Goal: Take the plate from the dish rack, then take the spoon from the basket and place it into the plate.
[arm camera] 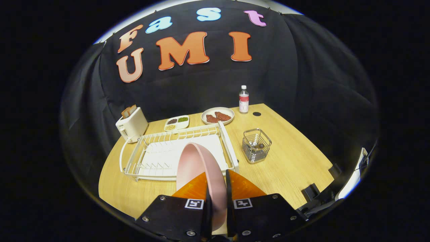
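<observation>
Pink plate (196, 164) held on edge, upright, clamped between both fingers of the tool (216, 179) above the near end of the white dish rack (161, 158) on the wooden bench (295, 158), wire basket (256, 145) just beside the rack, toaster (131, 126) beyond it.

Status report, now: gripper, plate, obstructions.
Gripper shut on pink plate, held on edge above dish rack. Basket beyond, right of rack. Nothing blocking.
</observation>
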`<action>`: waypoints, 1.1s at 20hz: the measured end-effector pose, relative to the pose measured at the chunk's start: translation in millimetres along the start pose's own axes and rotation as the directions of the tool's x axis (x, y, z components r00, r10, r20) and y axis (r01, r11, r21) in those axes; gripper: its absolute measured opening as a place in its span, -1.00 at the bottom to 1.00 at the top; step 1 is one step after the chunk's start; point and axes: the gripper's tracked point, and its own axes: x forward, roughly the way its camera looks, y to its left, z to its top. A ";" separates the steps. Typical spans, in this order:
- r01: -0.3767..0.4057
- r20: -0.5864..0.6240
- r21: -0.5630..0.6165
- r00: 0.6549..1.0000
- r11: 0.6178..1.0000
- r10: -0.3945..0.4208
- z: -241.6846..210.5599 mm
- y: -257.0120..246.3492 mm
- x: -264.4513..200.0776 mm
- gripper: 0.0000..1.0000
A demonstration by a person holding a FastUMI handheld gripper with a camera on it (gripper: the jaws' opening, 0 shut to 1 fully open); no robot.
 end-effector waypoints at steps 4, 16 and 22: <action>-0.027 -0.050 0.073 0.998 0.997 0.031 -35.7 -4.1 -4.4 -0.65; -0.131 -0.118 0.299 0.978 0.945 0.173 -100.7 22.6 20.0 -0.65; -0.084 -0.197 0.384 0.965 0.920 0.171 -131.0 21.8 58.8 -0.61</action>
